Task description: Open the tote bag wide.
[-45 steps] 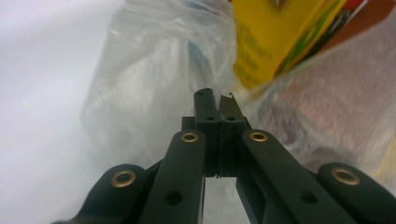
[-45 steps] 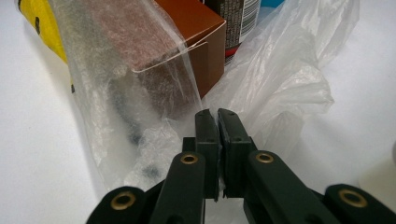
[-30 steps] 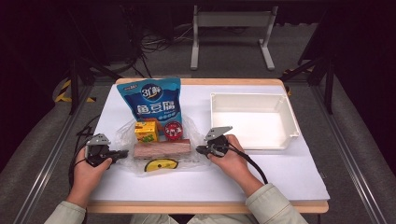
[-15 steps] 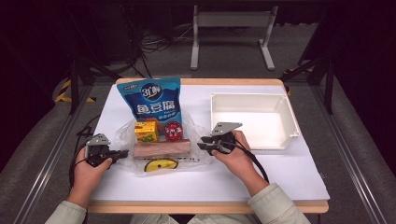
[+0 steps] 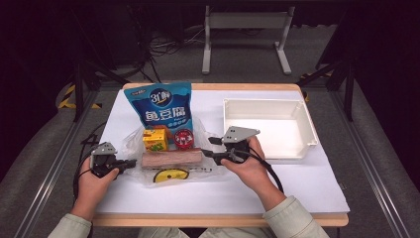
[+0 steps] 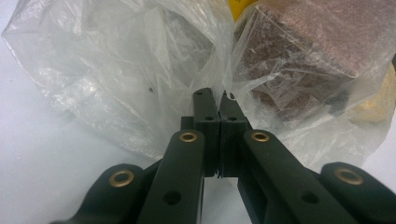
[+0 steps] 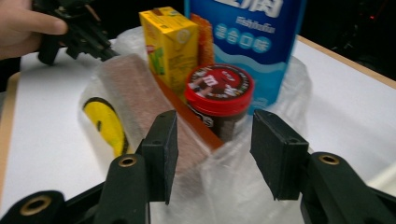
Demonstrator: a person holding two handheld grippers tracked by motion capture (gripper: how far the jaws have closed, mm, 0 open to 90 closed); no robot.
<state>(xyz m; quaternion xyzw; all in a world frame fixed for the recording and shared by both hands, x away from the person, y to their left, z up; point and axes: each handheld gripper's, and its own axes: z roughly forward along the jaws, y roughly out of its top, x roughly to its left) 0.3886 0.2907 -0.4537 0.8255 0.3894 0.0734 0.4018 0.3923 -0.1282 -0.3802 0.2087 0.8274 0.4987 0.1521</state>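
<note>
At nine o'clock on the counter point(image 5: 297, 193), the left tongs point(image 5: 130, 162) are clenched on the clear plastic bag point(image 5: 133, 144), which is spread at centre around a brown block point(image 5: 171, 158). At three o'clock of the bag, the right tongs point(image 5: 205, 147) are held released.

A: How does the left gripper point(image 6: 218, 100) stand?
B: Jaws pressed together, hand low at the table's left.
A: And the right gripper point(image 7: 212, 154)?
B: Jaws spread wide, raised, pointing left.
</note>
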